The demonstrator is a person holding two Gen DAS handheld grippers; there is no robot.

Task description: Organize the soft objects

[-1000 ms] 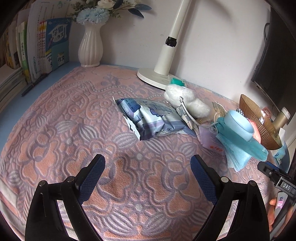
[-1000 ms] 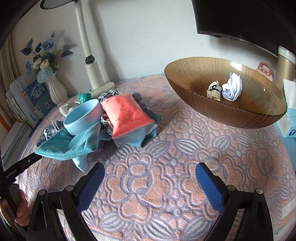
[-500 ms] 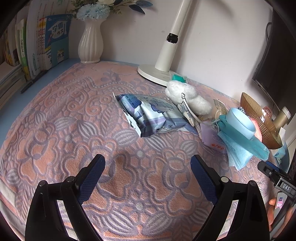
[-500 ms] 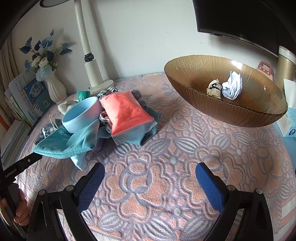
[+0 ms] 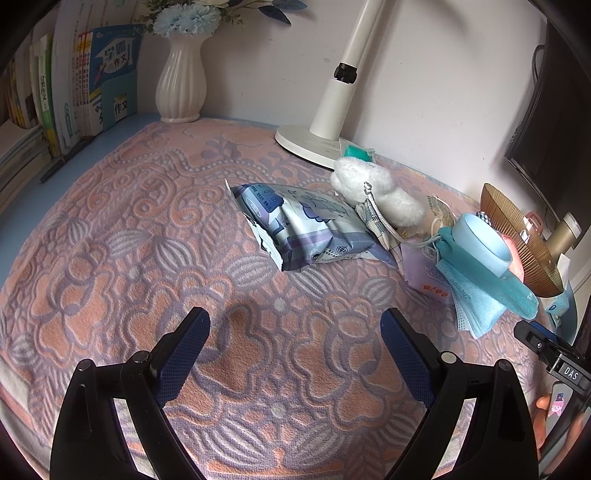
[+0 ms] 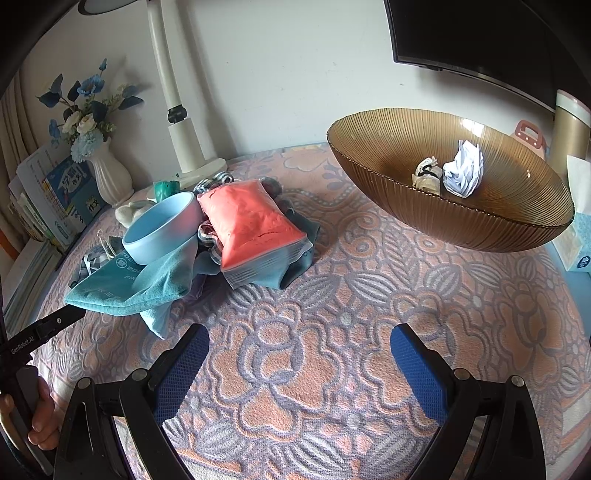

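A pile of soft things lies on the patterned cloth: a blue-white wipes pack [image 5: 306,225], a white fluffy toy [image 5: 373,188], blue face masks [image 5: 476,310], a teal cloth [image 6: 140,280] under a light blue bowl [image 6: 162,229], and a red-orange packet [image 6: 251,225]. A brown ribbed bowl [image 6: 480,225] holds two crumpled bits [image 6: 461,173]. My left gripper [image 5: 295,347] is open and empty, short of the wipes pack. My right gripper [image 6: 299,362] is open and empty, in front of the red packet and the brown bowl.
A white lamp base [image 5: 306,142], a white vase [image 5: 181,85] with blue flowers and upright books [image 5: 92,81] stand at the back left. A dark monitor [image 6: 480,33] hangs at the back right, with a gold bottle [image 6: 569,125] and a tissue box [image 6: 580,243] beside the brown bowl.
Both grippers have drawn back slightly from the pile and stay open. Nothing on the cloth has moved.
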